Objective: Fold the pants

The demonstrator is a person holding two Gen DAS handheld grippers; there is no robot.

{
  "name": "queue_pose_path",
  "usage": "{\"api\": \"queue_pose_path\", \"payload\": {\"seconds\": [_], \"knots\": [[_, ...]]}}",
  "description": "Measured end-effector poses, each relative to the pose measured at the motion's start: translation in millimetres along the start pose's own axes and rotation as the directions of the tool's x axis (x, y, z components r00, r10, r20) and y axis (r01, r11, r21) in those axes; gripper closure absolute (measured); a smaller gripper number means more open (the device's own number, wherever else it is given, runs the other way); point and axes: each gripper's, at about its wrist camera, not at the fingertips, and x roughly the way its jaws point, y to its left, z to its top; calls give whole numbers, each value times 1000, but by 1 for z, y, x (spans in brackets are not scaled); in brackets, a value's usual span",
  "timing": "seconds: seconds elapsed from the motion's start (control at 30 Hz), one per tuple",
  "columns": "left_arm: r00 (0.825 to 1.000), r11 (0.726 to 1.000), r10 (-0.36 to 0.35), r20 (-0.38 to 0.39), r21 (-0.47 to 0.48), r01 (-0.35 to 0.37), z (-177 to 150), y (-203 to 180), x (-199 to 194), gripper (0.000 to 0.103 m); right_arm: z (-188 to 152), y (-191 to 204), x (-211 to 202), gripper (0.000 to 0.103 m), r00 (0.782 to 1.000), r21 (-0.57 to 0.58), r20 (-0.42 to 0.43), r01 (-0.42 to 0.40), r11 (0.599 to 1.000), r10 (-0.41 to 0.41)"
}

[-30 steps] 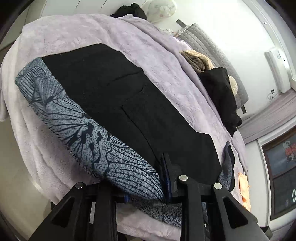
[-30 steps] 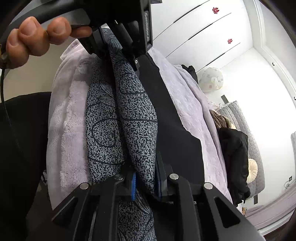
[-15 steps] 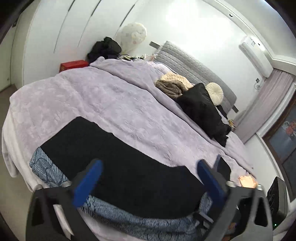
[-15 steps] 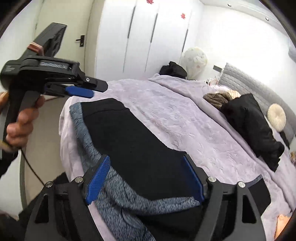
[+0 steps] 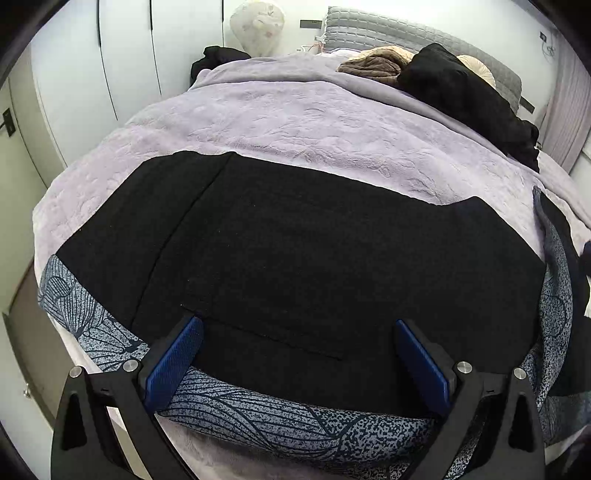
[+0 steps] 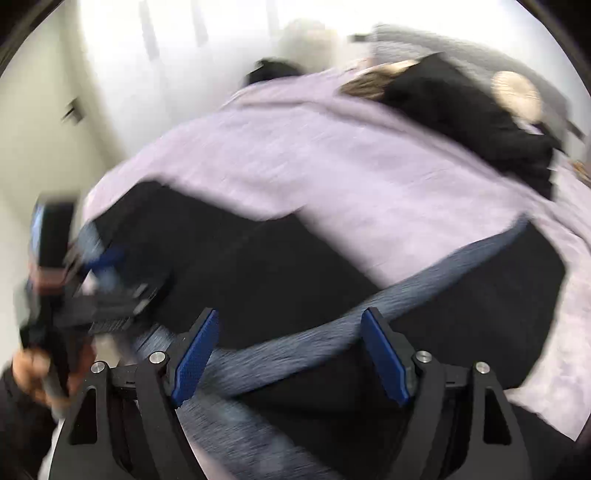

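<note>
Left tool and right tool gape above pants

Left hand-held gripper is spread wide with nothing between its fingers; right hand-held gripper likewise, its view motion-blurred.

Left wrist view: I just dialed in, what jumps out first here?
The pants, a broad black panel edged with a blue-grey leaf print, lie spread across the near edge of the lilac blanket. The left gripper hangs open just above their near edge, blue pads wide apart and holding nothing. Far back by the grey headboard sits a heap of black and brown clothes.
</note>
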Motion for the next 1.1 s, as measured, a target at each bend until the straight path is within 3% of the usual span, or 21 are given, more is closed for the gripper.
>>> {"api": "queue_pose_path", "payload": {"seconds": [0.03,0.1,0.17,0.27,0.33,0.37,0.43,0.5,0.53,0.57,0.63,0.7,0.73,0.8,0.83,0.93,1.0,1.03,1.07,1.1], "knots": [[1000,1000,-2,1,-10,2,0,1,0,0,15,-25,3,16,995,84,17,93,992,-94],[1000,1000,11,12,-7,-11,-3,-1,0,0,32,-57,18,6,979,195,-16,202,960,-203],[1000,1000,19,19,-1,-19,-5,-2,0,0,49,-94,51,1,942,287,-148,332,899,-301],[1000,1000,11,13,-6,-11,-5,-1,2,0,59,-120,99,1,908,342,-291,393,854,-302],[1000,1000,12,9,-3,-12,-3,-1,2,0,40,-131,137,1,864,362,-448,411,837,-230],[1000,1000,11,7,-3,-11,-1,-1,3,0,32,-129,143,0,855,364,-470,413,835,-218],[1000,1000,8,9,1,-8,-1,-2,2,0,21,-123,136,1,883,373,-412,390,842,-227],[1000,1000,6,11,3,-6,-2,-2,1,0,13,-115,121,17,896,359,-379,373,855,-232],[1000,1000,8,9,4,-8,-2,-3,1,0,8,-113,106,54,902,360,-350,378,853,-253],[1000,1000,8,5,3,-8,-1,-3,1,0,4,-115,97,82,911,379,-338,362,852,-237],[1000,1000,7,-3,3,-7,0,-3,1,0,-13,-123,70,96,954,477,-277,239,846,-114],[1000,1000,4,-10,2,-4,1,-3,1,0,-30,-124,36,96,973,510,-201,205,835,-115],[1000,1000,2,-14,3,-2,2,-3,-1,0,-47,-119,1,96,988,544,-103,154,825,-117],[1000,1000,-4,-21,4,4,2,-3,-4,0,-72,-117,-50,96,989,575,27,103,812,-145],[1000,1000,-6,-24,2,6,1,-3,-6,0,-100,-104,-88,96,980,584,109,74,808,-168],[999,999,-36,-38,-13,36,-2,-7,-13,0,-162,-82,-128,91,968,565,126,110,817,-217],[998,999,-35,-44,-11,35,-2,-15,-16,0,-198,-83,-129,55,966,565,86,153,811,-242],[998,999,-38,-44,0,38,-1,-22,-18,0,-217,-86,-126,15,961,574,55,191,796,-270],[997,998,-57,-46,15,58,0,-30,-19,0,-235,-92,-123,6,954,595,41,217,774,-299],[995,996,-85,-54,32,87,1,-39,-21,0,-242,-106,-120,6,952,611,50,209,763,-300]]}}
